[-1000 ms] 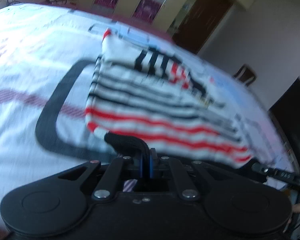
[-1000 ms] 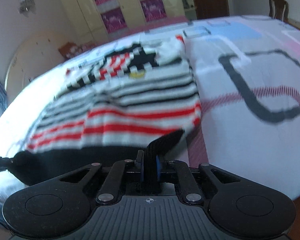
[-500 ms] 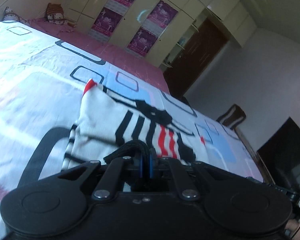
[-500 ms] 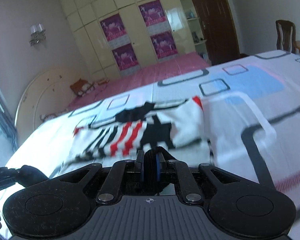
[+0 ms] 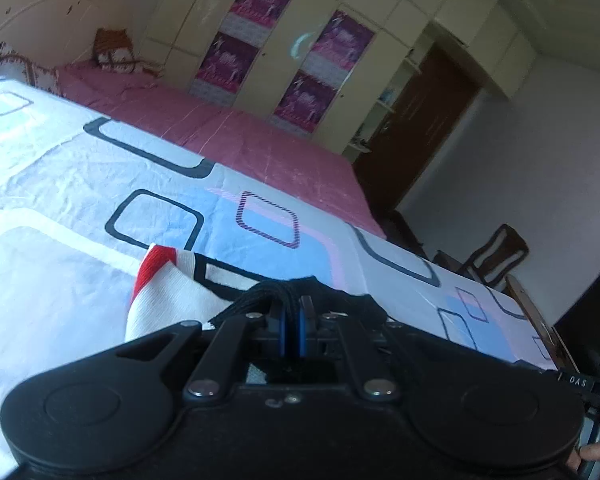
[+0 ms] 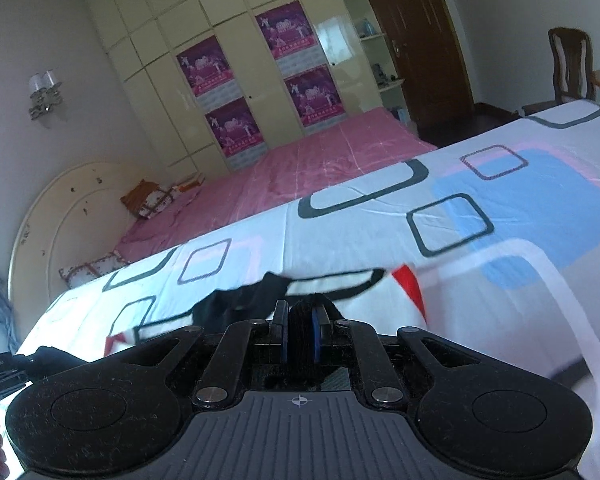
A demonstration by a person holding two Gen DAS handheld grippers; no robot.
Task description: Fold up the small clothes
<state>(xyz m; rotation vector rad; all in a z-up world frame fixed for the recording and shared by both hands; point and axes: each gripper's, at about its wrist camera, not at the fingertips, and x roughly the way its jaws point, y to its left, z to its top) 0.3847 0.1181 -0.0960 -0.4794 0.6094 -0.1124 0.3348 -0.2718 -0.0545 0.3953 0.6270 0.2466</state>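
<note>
A small striped garment [image 5: 168, 292], white with red and black, lies on the patterned bed sheet [image 5: 60, 184]. Only its far part shows in both views; the rest is hidden under the gripper bodies. My left gripper [image 5: 293, 312] is shut on the garment's black hem. My right gripper [image 6: 300, 318] is shut on the black hem at the other corner, and the garment's white and red edge [image 6: 408, 284] shows beyond it. Both grippers are low, over the garment's far end.
The sheet [image 6: 500, 208] has black square outlines and blue patches. Beyond it lies a pink bed cover [image 5: 228, 136]. A wardrobe with purple posters [image 6: 260, 80], a brown door [image 5: 424, 120] and a wooden chair [image 5: 496, 256] stand at the back.
Both grippers have carried the black hem forward over the garment toward its far end. The striped body that lay spread in view is now mostly hidden beneath the grippers.
</note>
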